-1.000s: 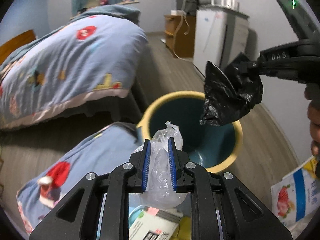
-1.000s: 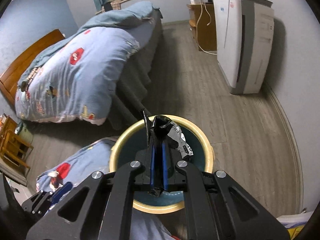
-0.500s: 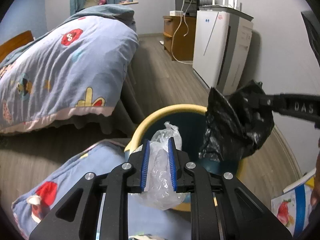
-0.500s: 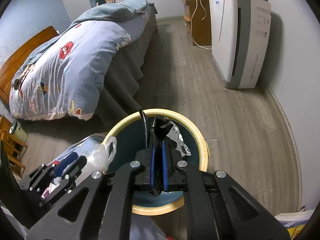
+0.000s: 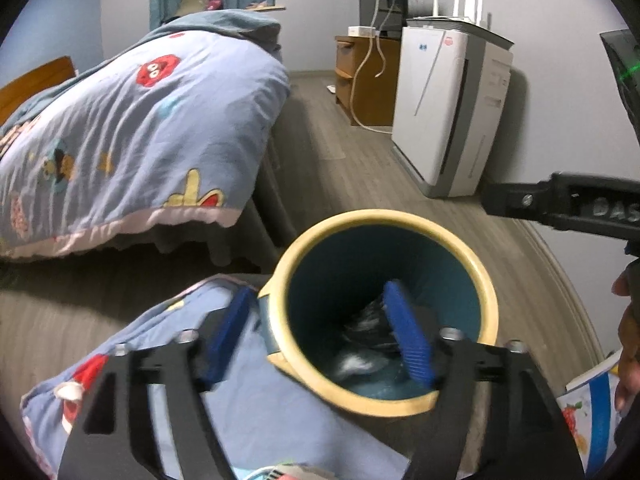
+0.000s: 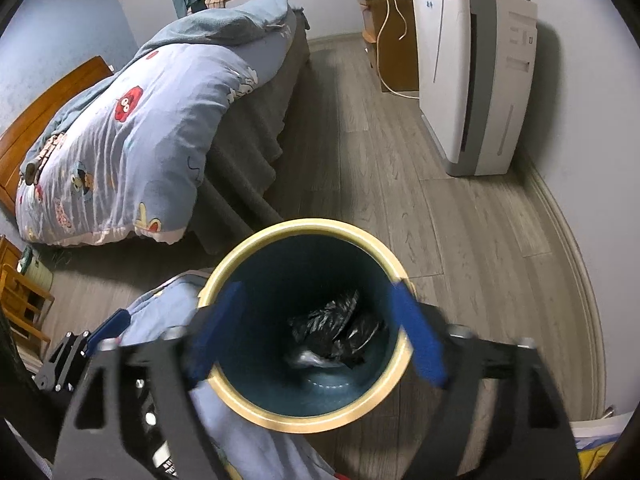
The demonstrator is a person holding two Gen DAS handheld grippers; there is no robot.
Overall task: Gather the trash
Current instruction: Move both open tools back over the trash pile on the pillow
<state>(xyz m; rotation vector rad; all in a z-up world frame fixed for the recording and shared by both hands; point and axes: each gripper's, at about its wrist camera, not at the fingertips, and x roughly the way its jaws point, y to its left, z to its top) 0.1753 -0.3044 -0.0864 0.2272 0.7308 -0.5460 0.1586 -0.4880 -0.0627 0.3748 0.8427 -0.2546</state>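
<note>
A round bin with a yellow rim (image 5: 384,218) (image 6: 308,226) and dark teal inside stands on the floor below both grippers. A crumpled black plastic bag (image 6: 340,332) (image 5: 370,322) lies at its bottom, with a clear plastic bag (image 6: 306,358) (image 5: 352,360) beside it. My left gripper (image 5: 320,336) hangs over the bin's left rim, its jaws opening with nothing between them. My right gripper (image 6: 316,332) hangs over the bin mouth, its jaws opening too, nothing held. The right gripper's body (image 5: 560,204) shows at the right of the left wrist view.
A bed with a blue cartoon quilt (image 5: 132,128) (image 6: 124,136) fills the left. A blue pillow (image 5: 248,408) lies against the bin. A white air purifier (image 5: 448,108) (image 6: 476,72) and wooden cabinet (image 5: 360,80) stand along the right wall. Printed packaging (image 5: 588,420) lies at lower right.
Both grippers went from shut to wide open. The clear bag left the left gripper and the black bag left the right one; both now lie in the bin.
</note>
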